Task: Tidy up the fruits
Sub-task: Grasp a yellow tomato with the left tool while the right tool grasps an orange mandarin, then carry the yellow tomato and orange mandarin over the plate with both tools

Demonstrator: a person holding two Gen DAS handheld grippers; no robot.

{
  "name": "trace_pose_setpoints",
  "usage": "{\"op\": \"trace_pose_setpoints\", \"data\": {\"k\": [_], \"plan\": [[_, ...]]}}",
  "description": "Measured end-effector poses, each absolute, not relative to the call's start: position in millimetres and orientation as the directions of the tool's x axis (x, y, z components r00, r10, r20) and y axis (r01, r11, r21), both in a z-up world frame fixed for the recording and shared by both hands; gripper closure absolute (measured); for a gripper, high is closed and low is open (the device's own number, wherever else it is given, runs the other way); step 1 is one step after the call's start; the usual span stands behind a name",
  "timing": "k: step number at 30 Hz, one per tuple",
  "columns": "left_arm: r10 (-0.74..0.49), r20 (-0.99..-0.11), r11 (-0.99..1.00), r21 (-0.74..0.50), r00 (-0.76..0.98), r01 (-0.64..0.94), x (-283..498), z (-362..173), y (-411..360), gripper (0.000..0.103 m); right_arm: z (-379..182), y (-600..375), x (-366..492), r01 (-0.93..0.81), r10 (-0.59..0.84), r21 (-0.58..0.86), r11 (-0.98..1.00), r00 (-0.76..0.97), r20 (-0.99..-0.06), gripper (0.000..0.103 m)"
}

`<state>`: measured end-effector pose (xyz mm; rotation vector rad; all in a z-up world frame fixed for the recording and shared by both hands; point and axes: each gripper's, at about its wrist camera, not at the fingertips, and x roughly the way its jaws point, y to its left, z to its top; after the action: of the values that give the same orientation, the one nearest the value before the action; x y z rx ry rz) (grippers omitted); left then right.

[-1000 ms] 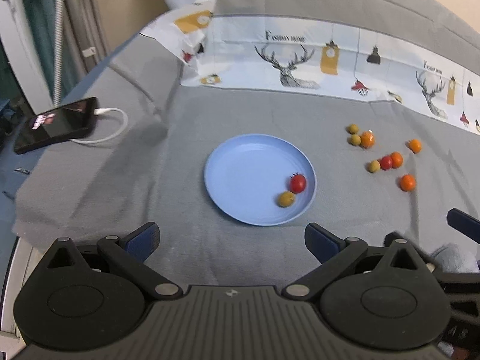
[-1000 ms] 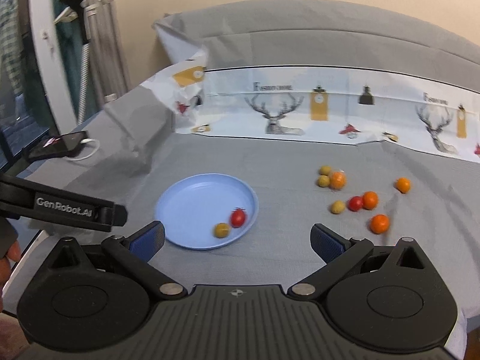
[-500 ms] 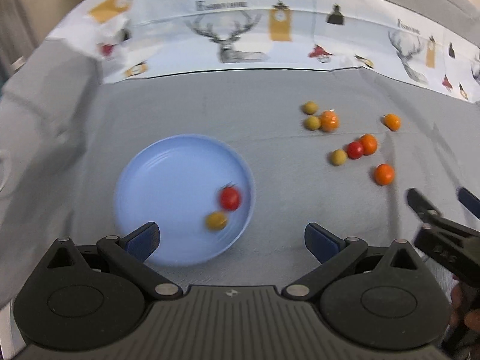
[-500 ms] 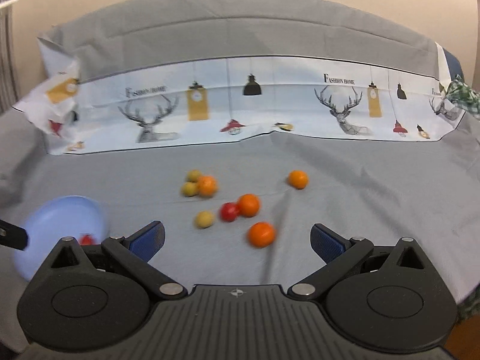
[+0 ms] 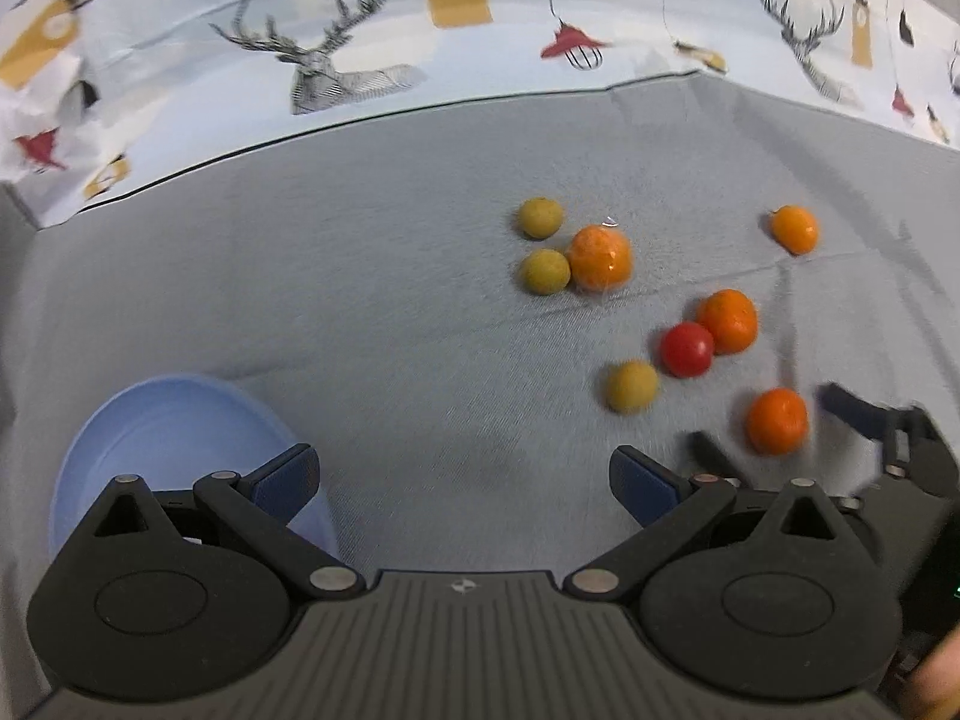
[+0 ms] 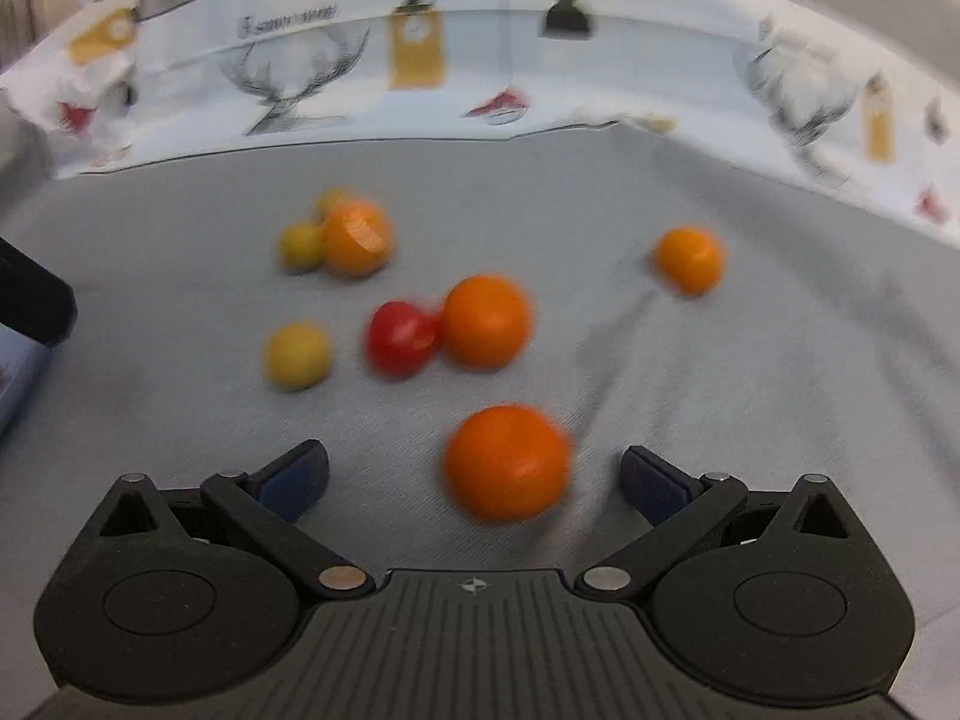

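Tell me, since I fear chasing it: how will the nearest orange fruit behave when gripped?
The nearest orange fruit looks round and smooth, so it would probably roll if nudged off-centre. It sits between the open right hand-held gripper fingers on soft grey cloth, which may slow it.

The nearest orange fruit [image 6: 507, 462] lies on the grey cloth just ahead of the right claw's [image 6: 474, 474] spread fingertips, between them. Beyond it, a red tomato [image 6: 401, 337] touches a second orange [image 6: 486, 322] — a yellow fruit [image 6: 297, 355] sits apart to their left. Farther off, two yellow fruits [image 5: 545, 271] flank a wrapped orange [image 5: 600, 258]; another orange [image 6: 689, 260] lies alone, far right.
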<state>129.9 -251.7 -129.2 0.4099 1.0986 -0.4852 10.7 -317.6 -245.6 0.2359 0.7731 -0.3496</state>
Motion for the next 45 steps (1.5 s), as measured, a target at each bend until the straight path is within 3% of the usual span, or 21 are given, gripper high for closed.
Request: {"op": "trace_pose_setpoints", "data": {"k": [4, 13, 14, 15, 16, 17, 18, 19, 20, 23, 27, 32, 38, 45], "plan": [[-0.177, -0.923, 0.792, 0.073, 0.342, 0.606, 139.0, -150.4, -278.9, 0.000, -249.8, -342.0, 2.5, 0.544, -0.307, 0.105, 0.832, 0.611, -0.730, 0.001], [-0.199, -0.943, 0.709, 0.049, 0.267, 0.703, 139.6, -191.5, -324.8, 0.001, -249.8, -331.1, -1.4, 0.568, -0.366, 0.050, 0.821, 0.592, -0.718, 0.001], [-0.209, -0.941, 0.714, 0.039, 0.266, 0.699, 141.0, -192.6, -325.3, 0.007, -249.5, -330.8, -2.8, 0.569, -0.374, 0.040, 0.821, 0.590, -0.716, 0.001], [-0.226, -0.936, 0.721, 0.026, 0.271, 0.692, 141.7, -190.9, -324.3, 0.018, -249.1, -330.7, -1.5, 0.572, -0.388, 0.023, 0.820, 0.586, -0.711, 0.003], [-0.245, -0.927, 0.718, 0.024, 0.285, 0.695, 141.2, -187.2, -323.7, 0.041, -247.8, -329.3, -2.3, 0.571, -0.402, 0.006, 0.821, 0.586, -0.704, 0.011], [-0.261, -0.922, 0.704, 0.022, 0.288, 0.709, 140.5, -184.2, -323.8, 0.055, -245.9, -328.5, -2.9, 0.560, -0.402, 0.001, 0.828, 0.596, -0.695, 0.019], [-0.268, -0.922, 0.692, 0.018, 0.280, 0.722, 140.2, -182.5, -324.3, 0.075, -243.7, -324.4, -3.5, 0.541, -0.392, 0.000, 0.841, 0.610, -0.688, 0.036], [-0.270, -0.923, 0.689, 0.013, 0.273, 0.724, 140.8, -181.7, -323.5, 0.076, -241.8, -320.2, -3.4, 0.522, -0.383, -0.004, 0.853, 0.620, -0.685, 0.055], [-0.276, -0.924, 0.691, 0.000, 0.264, 0.723, 141.6, -181.4, -321.1, 0.076, -240.4, -313.6, -2.9, 0.500, -0.378, -0.021, 0.866, 0.625, -0.683, 0.062], [-0.284, -0.925, 0.707, -0.025, 0.252, 0.707, 141.6, -177.2, -312.5, 0.076, -238.5, -304.9, -0.3, 0.486, -0.402, -0.074, 0.871, 0.618, -0.676, 0.064], [-0.292, -0.920, 0.723, -0.033, 0.262, 0.690, 131.0, -156.3, -297.0, 0.076, -233.9, -323.0, -8.2, 0.545, -0.389, 0.027, 0.838, 0.632, -0.670, 0.065], [-0.215, -0.909, 0.749, 0.080, 0.356, 0.657, 110.6, -117.4, -280.4, 0.075, -228.5, -338.2, -16.3, 0.628, -0.442, 0.061, 0.776, 0.610, -0.658, 0.065], [-0.204, -0.879, 0.777, 0.122, 0.431, 0.618, 83.2, -67.0, -241.9, 0.075, -200.3, -342.6, -42.9, 0.665, -0.345, 0.240, 0.708, 0.621, -0.704, 0.065], [-0.197, -0.855, 0.817, 0.127, 0.480, 0.562, 46.5, -17.9, -174.2, 0.075, -128.0, -286.3, -87.2, 0.545, -0.223, 0.370, 0.752, 0.739, -0.636, 0.065]]}}
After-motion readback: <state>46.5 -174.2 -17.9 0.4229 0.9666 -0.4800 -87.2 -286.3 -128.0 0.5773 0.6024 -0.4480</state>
